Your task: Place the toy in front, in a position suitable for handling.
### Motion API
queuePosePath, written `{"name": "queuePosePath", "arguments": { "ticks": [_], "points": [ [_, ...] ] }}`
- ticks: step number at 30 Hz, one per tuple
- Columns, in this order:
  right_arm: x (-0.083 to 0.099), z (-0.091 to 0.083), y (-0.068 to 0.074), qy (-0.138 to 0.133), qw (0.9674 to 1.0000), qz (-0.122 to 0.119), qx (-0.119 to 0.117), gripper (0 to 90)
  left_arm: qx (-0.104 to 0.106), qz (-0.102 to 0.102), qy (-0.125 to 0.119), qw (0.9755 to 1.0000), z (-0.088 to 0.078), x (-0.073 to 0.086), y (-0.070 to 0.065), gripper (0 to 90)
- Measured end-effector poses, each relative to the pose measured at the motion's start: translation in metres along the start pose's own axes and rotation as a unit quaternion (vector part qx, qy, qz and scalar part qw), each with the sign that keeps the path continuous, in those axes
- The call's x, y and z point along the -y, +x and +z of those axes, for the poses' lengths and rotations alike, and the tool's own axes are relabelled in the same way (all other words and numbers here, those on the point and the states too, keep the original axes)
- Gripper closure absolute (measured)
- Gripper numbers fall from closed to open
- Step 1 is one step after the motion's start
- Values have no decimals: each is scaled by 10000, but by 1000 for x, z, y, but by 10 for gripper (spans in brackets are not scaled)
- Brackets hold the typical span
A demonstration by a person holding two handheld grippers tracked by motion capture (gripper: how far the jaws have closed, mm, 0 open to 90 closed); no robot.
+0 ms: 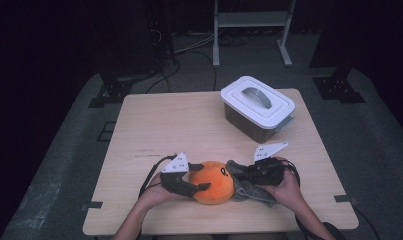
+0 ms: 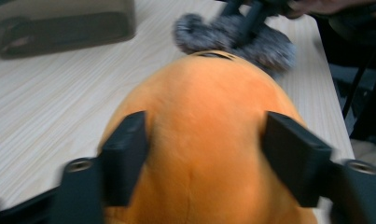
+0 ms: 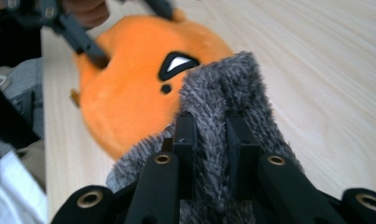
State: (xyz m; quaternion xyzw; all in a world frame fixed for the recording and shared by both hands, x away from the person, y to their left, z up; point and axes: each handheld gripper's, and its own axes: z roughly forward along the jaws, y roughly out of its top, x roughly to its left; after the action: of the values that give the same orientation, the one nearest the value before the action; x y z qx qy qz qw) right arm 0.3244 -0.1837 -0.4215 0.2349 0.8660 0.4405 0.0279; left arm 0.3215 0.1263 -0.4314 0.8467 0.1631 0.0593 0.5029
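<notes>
Orange plush toy (image 1: 212,182) lies at the lower middle of the high view, on the near part of the wooden table (image 1: 189,125). Left gripper (image 1: 199,181) has its jaws spread on both sides of the round orange body; in the left gripper view the pads stand against the plush, but I cannot tell if they press it. Right gripper (image 1: 245,175) is clenched on the grey furry part (image 3: 223,112) of the toy, which is pinched between its two jaws. White-lidded box (image 1: 257,106) stands at the upper right, well apart.
</notes>
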Motion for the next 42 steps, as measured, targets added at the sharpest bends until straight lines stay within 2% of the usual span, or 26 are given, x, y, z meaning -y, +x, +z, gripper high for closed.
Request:
{"name": "queuePosePath", "arguments": {
  "ticks": [2,4,8,10,11,14,16,17,18,19,20,21,24,25,26,28,29,32,34,35,37,40,42],
  "points": [
    [0,1,3,27,9999,-86,-111,749,-100,-320,7,9994,-2,-3,3,180],
    [1,0,5,84,9997,-147,-183,749,-57,-314,27,9995,1,-2,2,204],
    [-3,-5,9,-99,9994,-144,-301,753,-55,24,104,9999,4,-2,-4,253],
    [-12,-8,15,-413,9979,-195,-459,756,-5,341,108,9994,5,-2,-9,296],
    [-14,-7,16,-449,9976,-215,-492,755,44,579,133,9982,8,-4,-15,301],
    [-14,-3,17,-301,9983,-275,-427,755,45,691,189,9974,8,-5,-17,318],
    [-10,0,12,-216,9986,-173,-449,755,68,760,209,9969,7,-4,-17,325],
    [-7,-1,6,-99,9994,-87,-331,755,98,771,194,9968,6,-4,-17,328],
    [-7,-1,6,-99,9994,-87,-331,755,98,771,194,9968,6,-4,-17,328],
    [-3,-3,-1,13,9998,52,-189,754,128,822,207,9963,5,-3,-17,327],
    [-3,-3,-1,13,9998,52,-189,754,152,829,186,9963,5,-3,-18,327],
    [0,-4,-4,6,9997,145,-174,754,205,739,221,9968,4,-5,-17,317],
    [-2,-4,0,-53,9998,96,-192,755,141,656,274,9974,3,-7,-14,273],
    [-6,-3,5,-48,9997,-48,-217,755,110,449,293,9985,2,-10,-11,193],
    [-6,-3,5,-48,9997,-48,-217,755,110,449,293,9985,2,-10,-11,172],
    [-8,-3,9,-68,9992,-127,-367,755,48,384,298,9988,2,-11,-10,144],
    [-9,-3,12,-70,9983,-186,-543,753,63,353,342,9988,3,-10,-10,113],
    [-11,-3,15,-102,9977,-146,-649,753,87,443,405,9982,10,-7,-14,132],
    [-14,-4,18,-186,9974,-119,-680,754,107,495,336,9982,13,-7,-17,158],
    [-17,-3,20,-285,9973,-75,-672,754,125,605,348,9975,13,-8,-19,214],
    [-18,0,20,-214,9977,-120,-628,752,150,776,414,9960,12,-9,-21,241],
    [-16,1,17,-208,9975,-24,-681,752,192,737,422,9962,10,-8,-19,254],
    [-13,1,14,-169,9978,37,-645,752,239,631,478,9966,7,-8,-15,254]
  ]
}}
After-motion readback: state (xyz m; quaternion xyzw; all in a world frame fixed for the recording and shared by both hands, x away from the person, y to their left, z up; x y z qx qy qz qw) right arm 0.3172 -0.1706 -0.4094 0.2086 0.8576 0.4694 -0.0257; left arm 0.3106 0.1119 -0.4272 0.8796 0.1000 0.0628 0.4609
